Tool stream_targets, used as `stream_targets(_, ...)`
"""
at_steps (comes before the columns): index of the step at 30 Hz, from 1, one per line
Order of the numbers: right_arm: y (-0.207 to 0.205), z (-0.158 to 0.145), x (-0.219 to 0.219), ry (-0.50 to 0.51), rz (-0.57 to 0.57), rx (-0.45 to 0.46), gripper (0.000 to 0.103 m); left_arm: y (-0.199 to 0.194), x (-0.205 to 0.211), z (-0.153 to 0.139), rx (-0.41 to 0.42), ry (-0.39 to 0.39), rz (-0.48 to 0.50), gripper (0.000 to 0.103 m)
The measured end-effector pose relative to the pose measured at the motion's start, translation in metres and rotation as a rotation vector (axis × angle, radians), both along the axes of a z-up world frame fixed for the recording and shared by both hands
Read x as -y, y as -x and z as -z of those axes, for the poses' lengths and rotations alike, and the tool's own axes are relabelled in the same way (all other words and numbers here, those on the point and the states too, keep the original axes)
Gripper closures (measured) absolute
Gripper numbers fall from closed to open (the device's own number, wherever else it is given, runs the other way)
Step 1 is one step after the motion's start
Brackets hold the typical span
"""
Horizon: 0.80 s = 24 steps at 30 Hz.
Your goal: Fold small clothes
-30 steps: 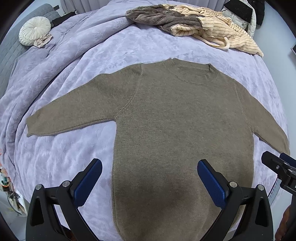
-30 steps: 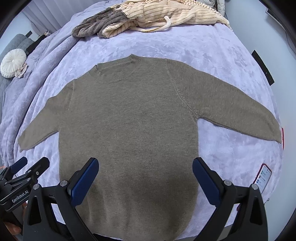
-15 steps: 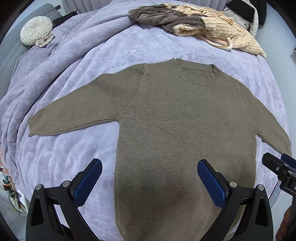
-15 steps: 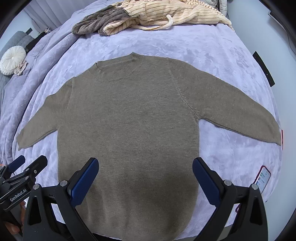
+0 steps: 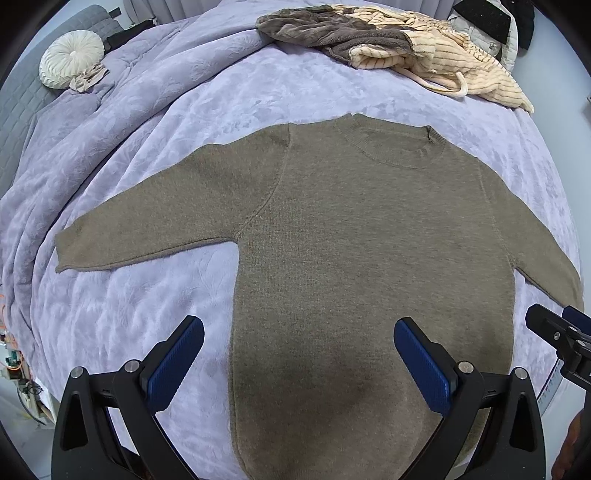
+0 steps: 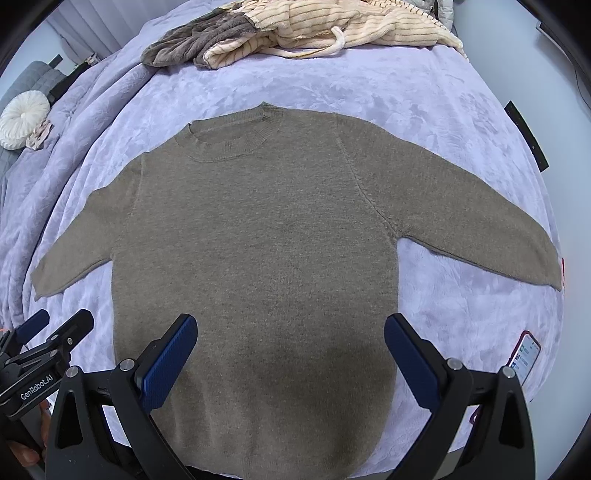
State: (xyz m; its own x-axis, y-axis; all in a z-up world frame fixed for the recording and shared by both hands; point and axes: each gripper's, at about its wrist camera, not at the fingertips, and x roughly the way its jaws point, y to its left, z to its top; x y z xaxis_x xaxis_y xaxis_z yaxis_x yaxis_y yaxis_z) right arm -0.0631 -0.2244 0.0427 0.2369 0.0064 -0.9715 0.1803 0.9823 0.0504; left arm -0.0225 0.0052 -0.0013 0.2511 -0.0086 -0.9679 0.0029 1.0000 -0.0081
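the brown sweater [image 5: 369, 258] lies flat on the purple blanket [image 5: 147, 314], front up, with both sleeves spread out to the sides and its neck hole on the far side. the left gripper [image 5: 299, 363] hangs over the sweater's bottom part with its blue fingers [image 5: 177, 363] wide apart, holding nothing. the right gripper [image 6: 290, 360] hangs over the sweater's bottom part too, fingers wide apart, holding nothing. past the sweater's neck sits a pile of clothes [image 6: 295, 33], tan and gray. far to the sweater's left is a round white pillow [image 5: 70, 59]. near the sweater's right sleeve lies a phone [image 6: 526, 356].
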Motion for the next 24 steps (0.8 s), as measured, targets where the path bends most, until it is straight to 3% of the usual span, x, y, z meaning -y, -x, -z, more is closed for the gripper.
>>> stream_targets(24, -0.0059, 0.0043, -0.0054, 0.008, 0.001, -0.014, 0.002, -0.0022, 0.0016, 0.005, -0.019, -0.005, -0.004, 0.0)
